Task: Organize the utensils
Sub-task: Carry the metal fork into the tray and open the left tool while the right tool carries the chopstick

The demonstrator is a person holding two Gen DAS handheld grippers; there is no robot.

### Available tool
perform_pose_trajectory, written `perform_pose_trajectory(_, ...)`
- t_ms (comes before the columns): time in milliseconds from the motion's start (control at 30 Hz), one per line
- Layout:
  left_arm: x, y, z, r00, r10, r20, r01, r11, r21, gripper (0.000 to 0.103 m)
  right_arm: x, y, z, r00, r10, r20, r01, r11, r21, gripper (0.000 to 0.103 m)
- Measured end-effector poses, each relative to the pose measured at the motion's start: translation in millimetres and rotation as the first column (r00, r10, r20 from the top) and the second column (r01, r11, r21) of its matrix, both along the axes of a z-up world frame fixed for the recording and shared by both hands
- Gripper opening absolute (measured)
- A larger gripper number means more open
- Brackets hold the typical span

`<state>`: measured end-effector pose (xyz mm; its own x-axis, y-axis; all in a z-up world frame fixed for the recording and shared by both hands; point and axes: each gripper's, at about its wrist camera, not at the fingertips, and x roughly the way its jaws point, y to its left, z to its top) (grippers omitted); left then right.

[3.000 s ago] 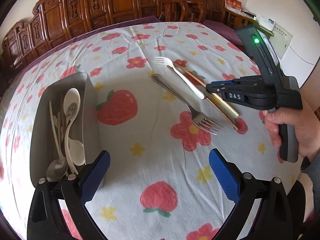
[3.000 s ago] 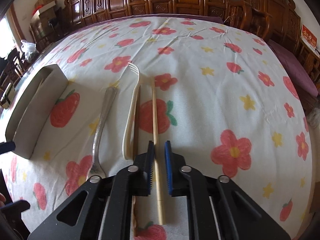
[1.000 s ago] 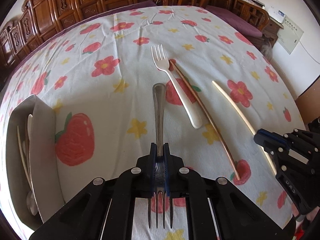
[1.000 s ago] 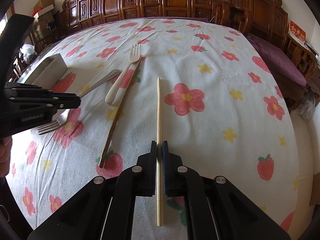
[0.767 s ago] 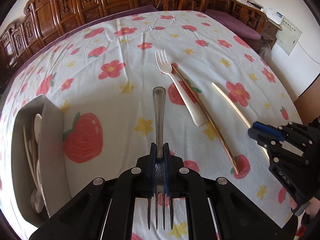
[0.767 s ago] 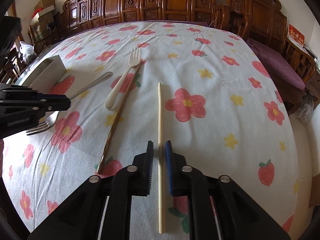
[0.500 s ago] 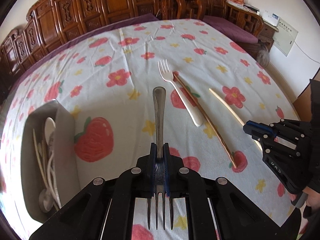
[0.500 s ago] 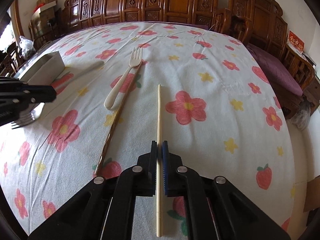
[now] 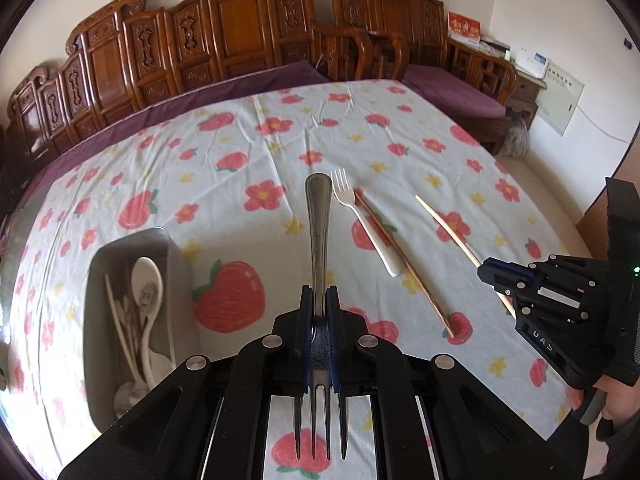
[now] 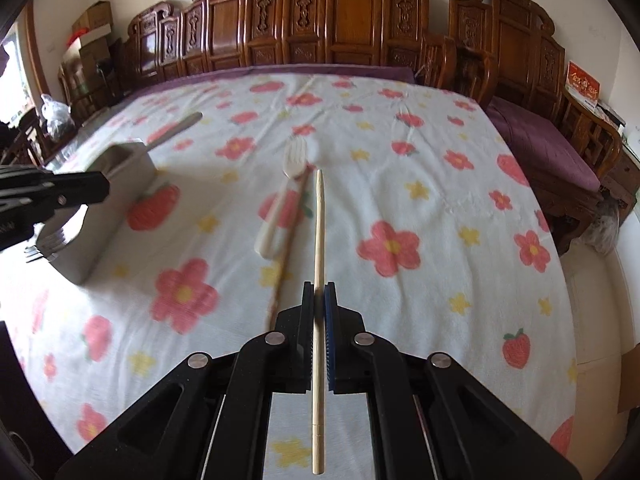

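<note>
My left gripper (image 9: pixel 319 304) is shut on a metal fork (image 9: pixel 319 236), held above the table, handle pointing away. My right gripper (image 10: pixel 319 296) is shut on a pale chopstick (image 10: pixel 319 240), lifted off the cloth; it also shows in the left wrist view (image 9: pixel 448 226). A grey utensil tray (image 9: pixel 182 280) with white spoons (image 9: pixel 146 280) and sticks sits at the left. A white plastic fork (image 9: pixel 366 224) and a brown chopstick (image 9: pixel 404 264) lie side by side on the flowered tablecloth.
The tray (image 10: pixel 120 184) sits left of the right gripper, with the left gripper (image 10: pixel 60 196) over it. Carved wooden chairs (image 9: pixel 248 36) ring the far side. The table's right edge drops to the floor.
Both grippers have risen with their loads. The left one has lifted the metal fork and drawn back toward the tray. The right one has raised the pale chopstick off the cloth.
</note>
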<state>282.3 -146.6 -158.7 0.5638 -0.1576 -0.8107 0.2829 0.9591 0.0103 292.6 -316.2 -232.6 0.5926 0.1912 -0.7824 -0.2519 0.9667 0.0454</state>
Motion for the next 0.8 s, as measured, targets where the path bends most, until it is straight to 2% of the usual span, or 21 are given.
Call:
perform_pose_trajectory(367, -19, 37, 25, 0.999, 0.023, 0.049, -0.021, 0.999, -0.034, 0.006, -24, 41, 43, 0.996, 0.043, 0.072, -0.045, 0.999, 0.025, 0.006)
perform_pose_trajectory(800, -21, 100, 22, 0.993, 0.11, 0.052, -0.109, 0.994, -0.025, 0.006, -39, 95, 69, 0.986, 0.126, 0.106, -0.13, 0.991, 0.031, 0.006)
